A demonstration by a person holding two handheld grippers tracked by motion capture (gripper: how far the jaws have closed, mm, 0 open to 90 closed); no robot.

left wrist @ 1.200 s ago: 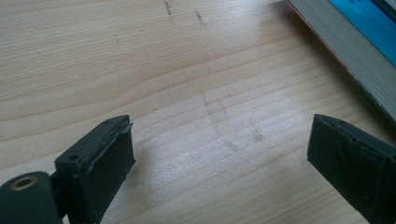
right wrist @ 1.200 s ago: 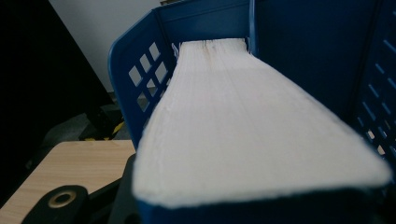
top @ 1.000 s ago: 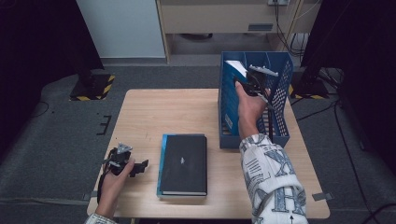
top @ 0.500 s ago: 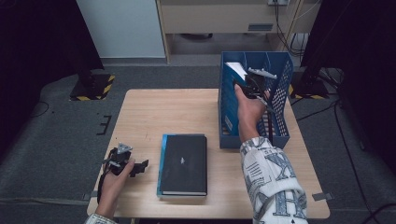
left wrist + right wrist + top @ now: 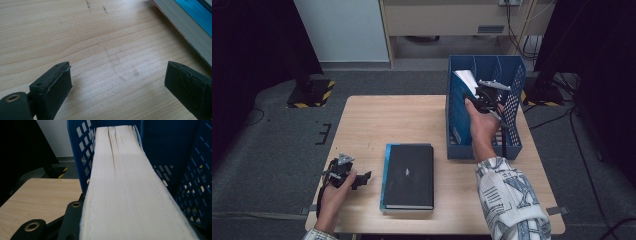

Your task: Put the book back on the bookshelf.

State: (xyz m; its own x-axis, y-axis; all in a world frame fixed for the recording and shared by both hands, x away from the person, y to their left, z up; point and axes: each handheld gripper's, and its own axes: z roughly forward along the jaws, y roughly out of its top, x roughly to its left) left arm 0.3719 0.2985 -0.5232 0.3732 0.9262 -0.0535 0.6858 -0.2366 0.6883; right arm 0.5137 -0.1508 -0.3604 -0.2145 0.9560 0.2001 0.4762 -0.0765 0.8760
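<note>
Right gripper view — book (image 5: 125, 185) clamped in the right gripper (image 5: 484, 95), entering the blue file box (image 5: 512, 125).
Its thick page edge may snag the box wall and slip from the fingers; left gripper (image 5: 357, 179) idles open near that box — holding nothing.

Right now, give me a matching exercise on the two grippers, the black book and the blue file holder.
Things:
1. left gripper
2. right gripper
3. black book
4. blue file holder

States:
A. lies flat on the table
B. open, over bare wood
C. stands upright at the table's right side
D. shut on a book, page edges showing

Pairs: 1-B, 2-D, 3-A, 4-C
</note>
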